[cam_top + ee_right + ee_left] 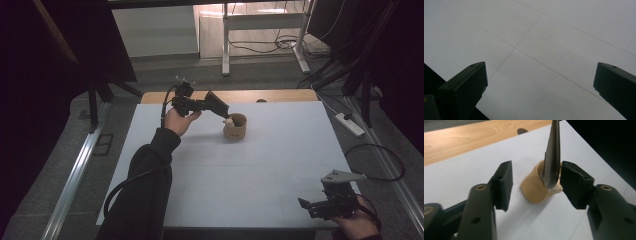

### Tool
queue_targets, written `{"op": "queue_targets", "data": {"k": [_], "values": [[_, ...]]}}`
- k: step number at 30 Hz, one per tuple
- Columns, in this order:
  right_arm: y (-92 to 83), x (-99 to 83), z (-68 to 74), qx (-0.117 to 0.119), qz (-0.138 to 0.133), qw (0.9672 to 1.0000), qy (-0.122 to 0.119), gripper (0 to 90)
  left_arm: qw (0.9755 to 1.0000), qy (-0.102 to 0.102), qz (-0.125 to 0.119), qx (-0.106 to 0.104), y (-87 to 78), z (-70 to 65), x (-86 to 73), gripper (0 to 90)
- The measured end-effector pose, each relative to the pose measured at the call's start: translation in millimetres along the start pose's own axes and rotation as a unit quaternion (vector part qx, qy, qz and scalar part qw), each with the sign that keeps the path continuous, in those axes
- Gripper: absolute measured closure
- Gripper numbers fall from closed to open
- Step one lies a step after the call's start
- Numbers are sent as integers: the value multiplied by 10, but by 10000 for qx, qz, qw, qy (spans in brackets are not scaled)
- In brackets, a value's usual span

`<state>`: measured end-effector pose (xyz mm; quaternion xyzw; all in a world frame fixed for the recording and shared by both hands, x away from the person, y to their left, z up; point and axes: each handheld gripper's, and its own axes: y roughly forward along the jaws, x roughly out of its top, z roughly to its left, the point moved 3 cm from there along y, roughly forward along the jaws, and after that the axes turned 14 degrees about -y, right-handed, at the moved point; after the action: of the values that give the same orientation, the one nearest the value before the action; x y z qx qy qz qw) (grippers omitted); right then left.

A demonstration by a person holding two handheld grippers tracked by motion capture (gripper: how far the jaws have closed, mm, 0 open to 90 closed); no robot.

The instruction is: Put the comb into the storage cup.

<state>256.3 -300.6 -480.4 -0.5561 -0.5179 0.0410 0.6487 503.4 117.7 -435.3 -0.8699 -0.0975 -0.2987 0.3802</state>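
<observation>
Here: tan round cup point(535, 187), dark metal blade point(551, 162) standing inside; left tool point(536, 182) jaws apart, gripping nothing.

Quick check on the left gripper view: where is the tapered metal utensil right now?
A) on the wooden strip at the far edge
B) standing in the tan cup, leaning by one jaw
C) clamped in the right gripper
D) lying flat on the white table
B: the metal utensil stands with its lower end in the tan cup, rising between the left gripper's spread jaws, close against one and clear of the other.
</observation>
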Motion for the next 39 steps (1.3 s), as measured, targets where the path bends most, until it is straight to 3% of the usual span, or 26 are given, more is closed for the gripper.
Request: {"op": "queue_targets", "data": {"k": [6, 15, 20, 28, 39], "values": [[1, 0, 0, 3, 3, 10000, -5, 0, 9999, 70, -66, 78, 8, 28, -27, 287], [3, 2, 2, 13, 19, 10000, -19, 0, 9993, 148, -321, -157, -48, 54, -51, 156], [3, 2, 4, 12, 23, 10000, -24, 0, 9989, 203, -366, -201, -79, 59, -70, 129], [3, 2, 5, 14, 24, 10000, -30, 0, 9984, 461, -322, -10, -73, 46, -136, 80], [3, 2, 6, 8, 25, 10000, -28, 0, 9972, 643, -349, 174, -120, 10, -217, 17]]}}
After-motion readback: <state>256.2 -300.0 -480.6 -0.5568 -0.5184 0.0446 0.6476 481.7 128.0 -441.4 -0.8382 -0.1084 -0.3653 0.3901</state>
